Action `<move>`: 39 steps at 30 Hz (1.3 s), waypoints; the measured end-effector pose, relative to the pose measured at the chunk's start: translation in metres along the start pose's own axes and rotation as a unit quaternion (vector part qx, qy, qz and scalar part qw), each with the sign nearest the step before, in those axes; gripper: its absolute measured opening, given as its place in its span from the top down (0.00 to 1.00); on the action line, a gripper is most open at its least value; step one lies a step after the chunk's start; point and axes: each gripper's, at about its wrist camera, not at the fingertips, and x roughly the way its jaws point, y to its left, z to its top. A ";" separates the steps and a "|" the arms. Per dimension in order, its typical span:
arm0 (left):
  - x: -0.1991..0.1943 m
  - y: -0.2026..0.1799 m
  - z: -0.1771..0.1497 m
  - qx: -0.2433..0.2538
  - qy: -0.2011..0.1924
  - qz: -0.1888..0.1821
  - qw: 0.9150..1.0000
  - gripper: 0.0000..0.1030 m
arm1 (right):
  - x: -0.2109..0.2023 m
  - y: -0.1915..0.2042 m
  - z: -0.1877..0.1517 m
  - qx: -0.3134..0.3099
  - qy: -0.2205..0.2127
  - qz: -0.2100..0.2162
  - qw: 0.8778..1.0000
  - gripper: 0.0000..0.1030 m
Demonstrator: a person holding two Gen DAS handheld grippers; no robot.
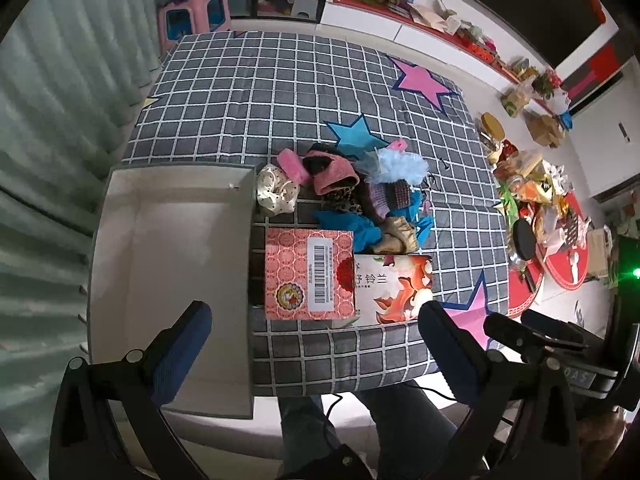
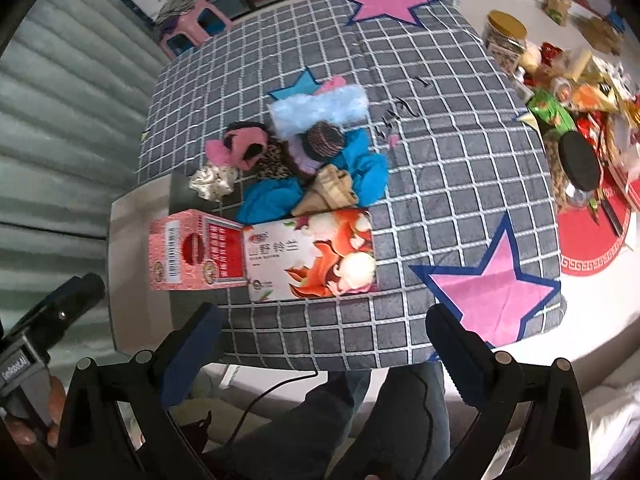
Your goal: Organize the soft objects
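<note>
Matt woven cloth on the checked cover (image 1: pixel 224 92), with smoother satin-like pink star patches (image 2: pixel 496 280). Fluffy, furry pale blue fabric (image 2: pixel 320 108); knitted purple-brown wool (image 1: pixel 390 196); soft blue cloth (image 2: pixel 272 200); shiny crinkled cream scrunchie (image 1: pixel 274 194). Glossy printed cardboard on the pink box (image 1: pixel 308 276) and the picture box (image 2: pixel 312 256). Plain matt white tray (image 1: pixel 180 248). Matt black plastic, ribbed blue pads (image 1: pixel 182 356).
</note>
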 end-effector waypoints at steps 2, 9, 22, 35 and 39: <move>0.006 -0.004 0.005 0.012 0.005 0.005 1.000 0.00 | 0.005 -0.005 -0.001 0.007 0.005 -0.003 1.000 0.00; 0.035 -0.020 0.034 0.048 0.023 0.043 0.998 0.00 | 0.025 -0.023 0.007 0.021 0.023 -0.006 1.000 0.00; 0.113 -0.031 0.106 0.090 0.087 0.150 0.981 0.00 | 0.075 -0.021 0.091 -0.049 0.047 -0.026 0.997 0.00; 0.227 -0.039 0.148 0.165 0.184 0.301 0.921 0.00 | 0.164 0.001 0.174 -0.114 0.099 -0.037 0.988 0.00; 0.240 -0.024 0.170 0.125 0.177 0.317 0.923 0.00 | 0.176 -0.003 0.200 -0.096 0.088 -0.031 0.991 0.00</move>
